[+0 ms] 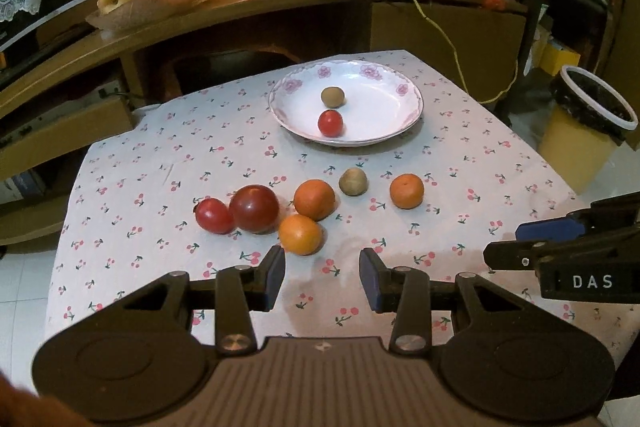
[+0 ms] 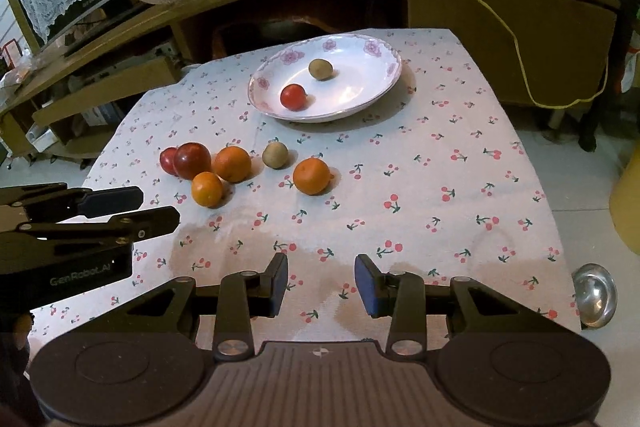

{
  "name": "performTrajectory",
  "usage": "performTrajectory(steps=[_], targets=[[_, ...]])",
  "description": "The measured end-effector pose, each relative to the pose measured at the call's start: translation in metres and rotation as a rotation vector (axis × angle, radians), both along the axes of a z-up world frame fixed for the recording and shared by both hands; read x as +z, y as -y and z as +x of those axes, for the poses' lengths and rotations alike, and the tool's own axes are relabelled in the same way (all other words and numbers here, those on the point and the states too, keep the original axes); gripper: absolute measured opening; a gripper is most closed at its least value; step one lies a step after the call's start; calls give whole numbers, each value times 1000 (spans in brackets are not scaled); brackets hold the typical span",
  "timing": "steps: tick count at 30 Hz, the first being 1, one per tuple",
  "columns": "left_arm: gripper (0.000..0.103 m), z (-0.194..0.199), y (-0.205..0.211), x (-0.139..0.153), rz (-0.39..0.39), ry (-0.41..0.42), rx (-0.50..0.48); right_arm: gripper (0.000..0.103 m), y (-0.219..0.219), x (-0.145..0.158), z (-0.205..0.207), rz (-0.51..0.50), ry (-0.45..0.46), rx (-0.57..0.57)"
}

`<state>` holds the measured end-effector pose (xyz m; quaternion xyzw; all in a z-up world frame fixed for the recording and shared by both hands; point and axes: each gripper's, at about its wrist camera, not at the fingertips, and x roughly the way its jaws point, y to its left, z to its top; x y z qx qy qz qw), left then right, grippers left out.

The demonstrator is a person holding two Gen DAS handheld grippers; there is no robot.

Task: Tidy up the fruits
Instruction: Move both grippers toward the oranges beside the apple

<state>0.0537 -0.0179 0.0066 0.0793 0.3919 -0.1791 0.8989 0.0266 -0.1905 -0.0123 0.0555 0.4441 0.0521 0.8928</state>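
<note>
Both fingers are standing apart, holding nothing. The nearest orange (image 1: 300, 234) is lying just ahead of the left gripper (image 1: 322, 277), farther from the right gripper (image 2: 321, 283).

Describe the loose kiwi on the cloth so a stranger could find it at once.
Start at the white plate on the cherry-print cloth. Nearer than it lies a row of loose fruit; the kiwi sits between two oranges. It is the only dull brown-green fruit off the plate.

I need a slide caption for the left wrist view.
Open left claw hovers above six loose fruits; the plate holds two.
</note>
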Motion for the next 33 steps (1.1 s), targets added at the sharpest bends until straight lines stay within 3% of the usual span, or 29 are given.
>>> performTrajectory(steps=[33], targets=[[47, 9, -15, -20, 29, -41, 2, 41, 0, -12, 23, 36, -25, 30]])
